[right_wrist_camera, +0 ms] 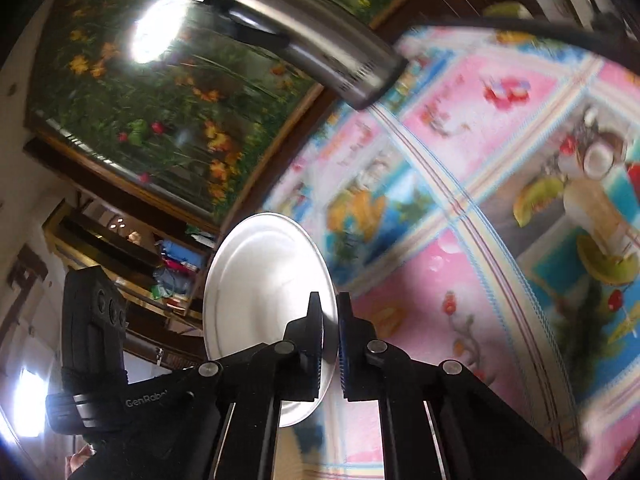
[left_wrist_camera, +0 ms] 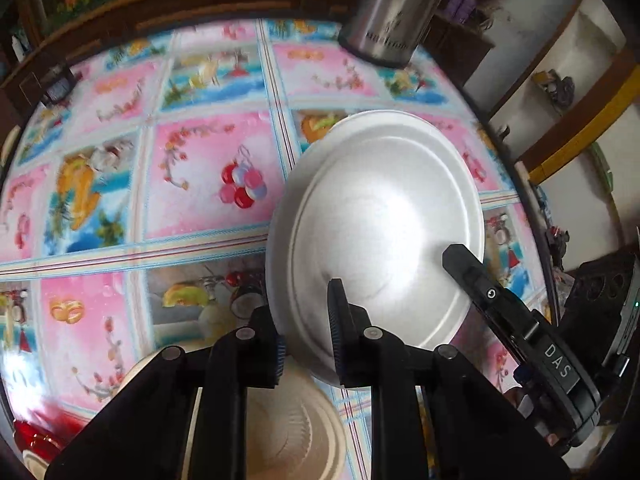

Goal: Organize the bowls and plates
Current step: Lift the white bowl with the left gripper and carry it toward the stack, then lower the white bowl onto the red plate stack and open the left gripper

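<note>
Where both claws meet, plate

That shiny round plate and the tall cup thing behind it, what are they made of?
The plate looks like metal, probably steel or aluminium: silvery, matte-bright, with faint ring lines and a soft glare in its middle. The tall cup looks like brushed stainless steel: grey streaky shine and sharp light bands. Both are blurry, so that is my best guess.

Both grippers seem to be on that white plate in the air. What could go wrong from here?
1. The right gripper pinches only the white plate's rim, so it could slip or swing.
2. The left gripper straddles the opposite rim; uneven release may drop it onto the beige ribbed dish below.
</note>
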